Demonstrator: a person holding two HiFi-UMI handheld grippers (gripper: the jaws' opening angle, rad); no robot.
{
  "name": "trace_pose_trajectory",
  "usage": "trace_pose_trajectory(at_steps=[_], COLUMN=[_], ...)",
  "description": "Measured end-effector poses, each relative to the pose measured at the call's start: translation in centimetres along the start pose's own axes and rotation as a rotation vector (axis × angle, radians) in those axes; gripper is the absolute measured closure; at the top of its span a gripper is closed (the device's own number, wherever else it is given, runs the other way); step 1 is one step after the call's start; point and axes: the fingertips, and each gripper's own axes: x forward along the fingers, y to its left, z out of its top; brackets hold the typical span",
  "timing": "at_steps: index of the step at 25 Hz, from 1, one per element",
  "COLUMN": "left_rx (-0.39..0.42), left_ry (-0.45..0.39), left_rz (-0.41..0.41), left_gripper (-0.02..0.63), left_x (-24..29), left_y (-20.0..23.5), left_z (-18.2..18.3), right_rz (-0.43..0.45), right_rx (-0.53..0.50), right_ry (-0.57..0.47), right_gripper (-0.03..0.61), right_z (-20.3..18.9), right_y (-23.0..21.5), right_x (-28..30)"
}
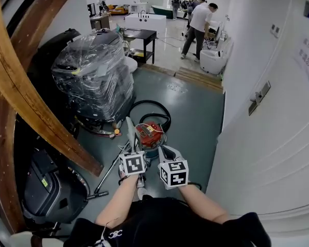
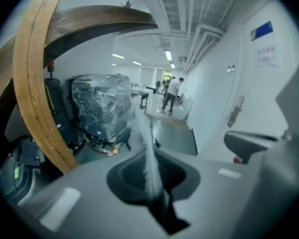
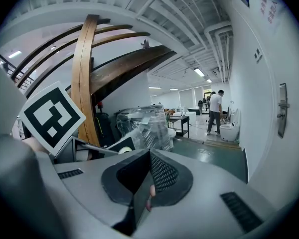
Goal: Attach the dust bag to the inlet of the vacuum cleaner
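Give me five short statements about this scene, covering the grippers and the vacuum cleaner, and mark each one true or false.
1. The left gripper has its jaws closed on a thin pale sheet, the dust bag. True.
2. The vacuum cleaner sits on a table. False: it stands on the green floor.
3. A machine wrapped in clear plastic stands beyond the vacuum cleaner. True.
4. The right gripper has its jaws wide apart. False: they are together.
5. Nobody else is in the room. False: a person in a white shirt stands in the far background.
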Motion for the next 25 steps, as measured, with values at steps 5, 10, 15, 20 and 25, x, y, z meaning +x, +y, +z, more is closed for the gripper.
trace_pose_trajectory(at_steps=[5, 10, 15, 20, 25], left_rx=[-0.042, -0.048, -0.089, -0.12, -0.168], left_ry=[-0.012, 0.007, 0.032, 0.042, 0.051], left_rz=[0.035, 0.04, 0.073, 0.099, 0.155], left_gripper=[0.589, 0.589, 0.589, 0.589, 0.589], left_x=[2.8, 5.4, 7.3, 8.9, 10.7], left_y=[2.9, 4.7, 7.2, 8.6, 9.0], left_z=[3.3, 4.9, 5.2, 5.7, 6.2], right_rz=[0.016, 0.023, 0.062, 0.092, 0.149], right_rx=[-0.021, -0.011, -0.021, -0.042, -0.054], right_ry=[0.007, 0.029, 0.058, 0.083, 0.104], right_gripper=[0.58, 0.58, 0.58, 0.58, 0.58], right_z=[2.0, 2.9, 3.4, 3.5, 3.8], right_y=[-0.5, -0.9, -0.3, -0.6, -2.3], right_x=[4.5, 8.6, 12.4, 15.0, 17.0])
